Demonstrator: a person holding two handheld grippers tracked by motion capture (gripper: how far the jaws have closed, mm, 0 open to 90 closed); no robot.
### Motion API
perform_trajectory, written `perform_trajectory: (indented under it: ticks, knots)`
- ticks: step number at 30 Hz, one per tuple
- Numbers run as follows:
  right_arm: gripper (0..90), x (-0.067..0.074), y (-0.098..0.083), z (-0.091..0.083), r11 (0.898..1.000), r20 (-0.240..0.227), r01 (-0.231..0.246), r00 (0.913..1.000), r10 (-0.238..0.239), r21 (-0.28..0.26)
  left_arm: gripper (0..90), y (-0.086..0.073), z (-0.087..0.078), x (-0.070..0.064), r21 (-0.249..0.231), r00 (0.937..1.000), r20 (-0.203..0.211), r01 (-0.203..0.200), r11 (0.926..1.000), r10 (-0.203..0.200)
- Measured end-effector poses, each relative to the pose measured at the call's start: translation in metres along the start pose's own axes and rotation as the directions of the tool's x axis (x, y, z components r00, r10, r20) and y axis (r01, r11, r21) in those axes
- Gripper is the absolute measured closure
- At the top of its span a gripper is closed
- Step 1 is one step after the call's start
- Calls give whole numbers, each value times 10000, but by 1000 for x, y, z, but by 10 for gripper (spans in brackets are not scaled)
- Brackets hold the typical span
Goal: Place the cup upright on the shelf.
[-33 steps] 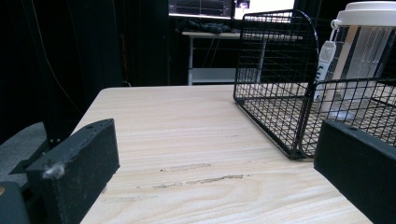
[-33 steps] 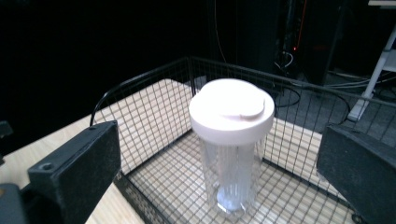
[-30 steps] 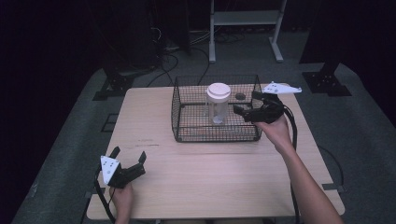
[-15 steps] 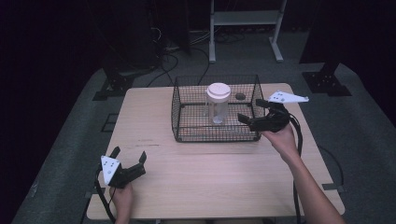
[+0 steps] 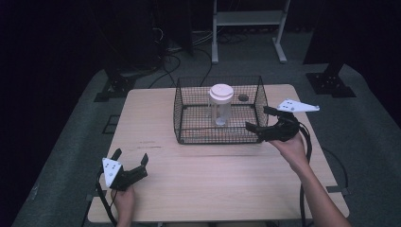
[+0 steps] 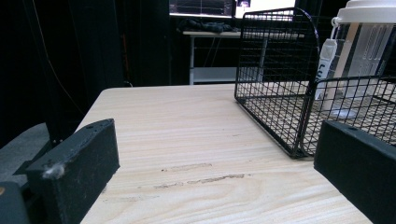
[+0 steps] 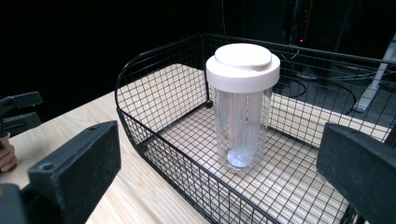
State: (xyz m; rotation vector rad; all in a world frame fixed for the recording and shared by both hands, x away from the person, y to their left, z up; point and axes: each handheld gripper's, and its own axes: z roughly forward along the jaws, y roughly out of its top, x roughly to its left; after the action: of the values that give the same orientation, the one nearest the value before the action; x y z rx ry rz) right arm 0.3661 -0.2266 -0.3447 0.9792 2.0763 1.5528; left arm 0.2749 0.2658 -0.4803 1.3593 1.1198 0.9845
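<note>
A clear plastic jar with a white lid (image 5: 221, 103) stands upright inside the black wire basket (image 5: 189, 127) on the wooden table (image 5: 213, 179). The right gripper (image 5: 257, 119) hovers at the basket's right end, fingers spread and empty. The left gripper (image 5: 130, 159) rests near the table's front left corner, fingers likewise released.

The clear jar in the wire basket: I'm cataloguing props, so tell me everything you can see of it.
The jar is a tall cylinder that looks like clear plastic, closed by a wide white lid that overhangs its wall. It stands upright on the floor of the black wire basket, near the middle and apart from the basket's walls. A white tag hangs beside it just under the lid. Whether it holds anything is hard to tell. Neither tool touches it; the right tool is open at the basket's right side.
</note>
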Motion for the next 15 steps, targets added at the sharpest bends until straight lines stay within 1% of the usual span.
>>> perform_trajectory:
  ticks: [7,15]
  knots:
    - [0,4,-7,-8,10000,-27,11,10000,-11,-67,0,0,0,0,-6,10000,-3,-11,10000,11]
    - [0,9,-20,-14,10000,-176,-51,9998,51,-1,0,0,0,0,5,10000,0,-12,10000,12]
